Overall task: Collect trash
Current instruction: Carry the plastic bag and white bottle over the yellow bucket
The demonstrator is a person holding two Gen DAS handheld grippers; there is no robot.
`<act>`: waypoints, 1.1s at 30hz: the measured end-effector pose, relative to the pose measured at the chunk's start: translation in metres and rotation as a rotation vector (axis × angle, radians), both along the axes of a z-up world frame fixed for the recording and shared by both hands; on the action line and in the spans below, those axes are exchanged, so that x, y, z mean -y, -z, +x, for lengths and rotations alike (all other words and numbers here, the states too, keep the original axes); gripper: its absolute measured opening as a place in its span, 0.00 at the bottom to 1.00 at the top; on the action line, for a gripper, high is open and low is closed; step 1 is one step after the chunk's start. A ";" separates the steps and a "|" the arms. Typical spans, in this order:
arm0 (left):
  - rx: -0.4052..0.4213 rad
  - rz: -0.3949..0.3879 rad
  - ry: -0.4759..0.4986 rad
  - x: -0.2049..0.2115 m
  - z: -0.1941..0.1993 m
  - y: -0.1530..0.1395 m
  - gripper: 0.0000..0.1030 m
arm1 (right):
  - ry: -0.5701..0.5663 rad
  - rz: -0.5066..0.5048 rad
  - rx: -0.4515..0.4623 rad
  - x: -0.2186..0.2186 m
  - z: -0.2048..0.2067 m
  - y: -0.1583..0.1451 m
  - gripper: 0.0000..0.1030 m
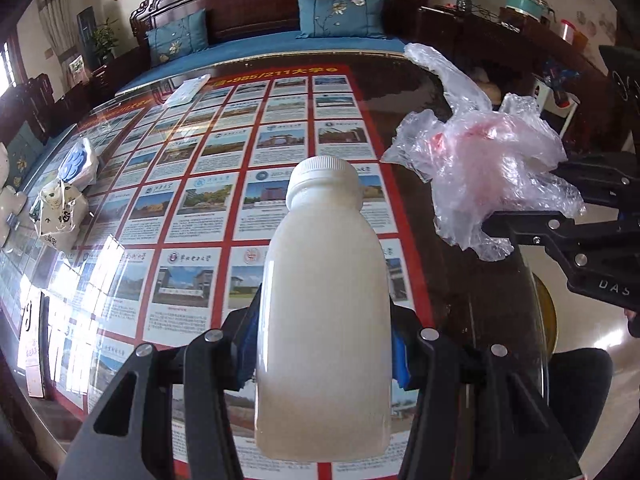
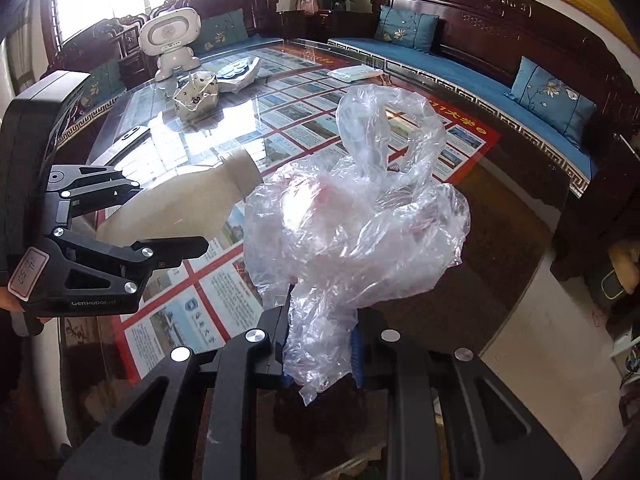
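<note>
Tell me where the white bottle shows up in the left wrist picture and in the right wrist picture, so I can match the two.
Left wrist: the white bottle fills the lower centre, cap pointing away, clamped in the left gripper.
Right wrist: it sits at left of centre, tilted, cap toward the clear plastic bag.
Shared landmark: the crumpled clear plastic bag, right of the bottle in both views.

White plastic bottle [image 1: 323, 312], capped, cloudy off-white, clamped at mid-body between left gripper [image 1: 323, 352] fingers, raised above the glass tabletop. Crumpled clear plastic bag [image 2: 352, 216], pinkish inside, pinched at 1 end by right gripper [image 2: 320, 344], just beside the bottle.
</note>
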State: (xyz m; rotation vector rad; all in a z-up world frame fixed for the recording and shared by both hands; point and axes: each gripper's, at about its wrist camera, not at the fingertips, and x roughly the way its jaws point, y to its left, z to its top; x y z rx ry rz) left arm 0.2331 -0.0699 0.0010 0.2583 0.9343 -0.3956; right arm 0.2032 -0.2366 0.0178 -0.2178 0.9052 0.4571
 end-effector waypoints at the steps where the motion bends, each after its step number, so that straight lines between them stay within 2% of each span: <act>1: 0.003 0.005 0.022 0.008 -0.009 0.000 0.50 | 0.005 0.003 -0.003 0.007 -0.007 0.001 0.21; 10: -0.008 0.011 0.201 0.089 -0.070 0.004 0.50 | 0.101 0.016 -0.007 0.087 -0.072 0.007 0.21; 18: -0.044 0.041 0.334 0.167 -0.102 0.022 0.50 | 0.222 -0.018 -0.025 0.162 -0.119 0.020 0.21; 26: -0.079 0.055 0.447 0.238 -0.126 0.040 0.50 | 0.330 -0.036 -0.104 0.226 -0.151 0.057 0.21; 33: -0.157 0.075 0.509 0.275 -0.137 0.068 0.50 | 0.369 -0.033 -0.178 0.252 -0.160 0.091 0.21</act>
